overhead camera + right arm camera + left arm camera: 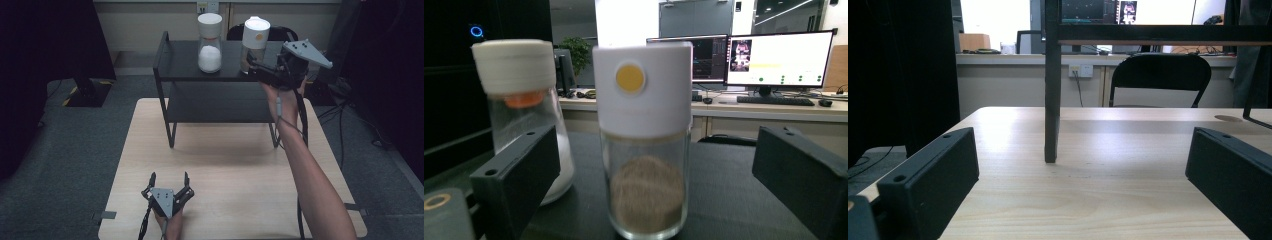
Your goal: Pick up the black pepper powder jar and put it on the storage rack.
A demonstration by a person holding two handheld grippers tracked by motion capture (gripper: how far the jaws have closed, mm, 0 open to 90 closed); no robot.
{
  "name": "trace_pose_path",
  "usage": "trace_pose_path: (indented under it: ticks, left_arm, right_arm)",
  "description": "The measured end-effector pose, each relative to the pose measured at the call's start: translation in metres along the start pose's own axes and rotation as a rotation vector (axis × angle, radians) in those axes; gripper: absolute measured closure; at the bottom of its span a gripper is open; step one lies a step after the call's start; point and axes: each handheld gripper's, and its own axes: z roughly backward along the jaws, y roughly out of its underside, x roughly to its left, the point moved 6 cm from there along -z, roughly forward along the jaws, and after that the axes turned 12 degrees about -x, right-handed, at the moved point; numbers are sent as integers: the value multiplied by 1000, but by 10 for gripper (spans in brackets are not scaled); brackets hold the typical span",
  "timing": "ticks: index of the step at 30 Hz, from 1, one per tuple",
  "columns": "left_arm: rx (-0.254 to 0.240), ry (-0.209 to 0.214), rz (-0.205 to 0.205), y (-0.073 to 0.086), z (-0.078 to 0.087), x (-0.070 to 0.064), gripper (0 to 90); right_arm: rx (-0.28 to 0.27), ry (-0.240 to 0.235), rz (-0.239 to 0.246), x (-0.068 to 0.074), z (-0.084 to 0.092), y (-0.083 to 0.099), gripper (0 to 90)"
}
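Nearest me, my left gripper (168,184) rests on the wooden table (240,165), jaws apart. Up on the black shelf (180,62), my right gripper (254,62) stands open around the brown-powder jar (644,140), beside the white-powder jar (210,42).

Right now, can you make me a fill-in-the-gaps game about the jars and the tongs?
1. Both jars stand on the top of the black ____.
2. The jar with brown powder has a round ____ dot on its white cap.
3. The right tongs are ____, with that jar between them, untouched.
4. The left tongs rest low on the wooden ____.

Missing words: shelf; yellow; open; table
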Motion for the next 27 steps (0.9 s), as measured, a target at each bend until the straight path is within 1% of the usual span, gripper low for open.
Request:
trace_pose_path:
  ticks: [1,3,5,13,18,21,27]
  left_arm:
    - [0,0,0,0,0,0,0]
    - [0,0,0,0,0,0,0]
    - [-1,0,0,0,0,0,0]
    - [0,-5,-1,0,0,-1,0]
    - [0,-5,-1,0,0,-1,0]
    - [-1,-5,-1,0,0,-1,0]
    - [-1,-5,-1,0,0,-1,0]
  right_arm:
    - [0,3,4,0,4,2,40]
    - [2,2,-9,-1,11,6,40]
    - [1,2,-10,-3,20,10,41]
    - [-18,7,-21,-11,51,26,40]
    - [-19,4,-28,-15,68,40,40]
    - [-14,0,-13,-16,79,51,35]
    - [-18,-4,-17,-18,102,70,35]
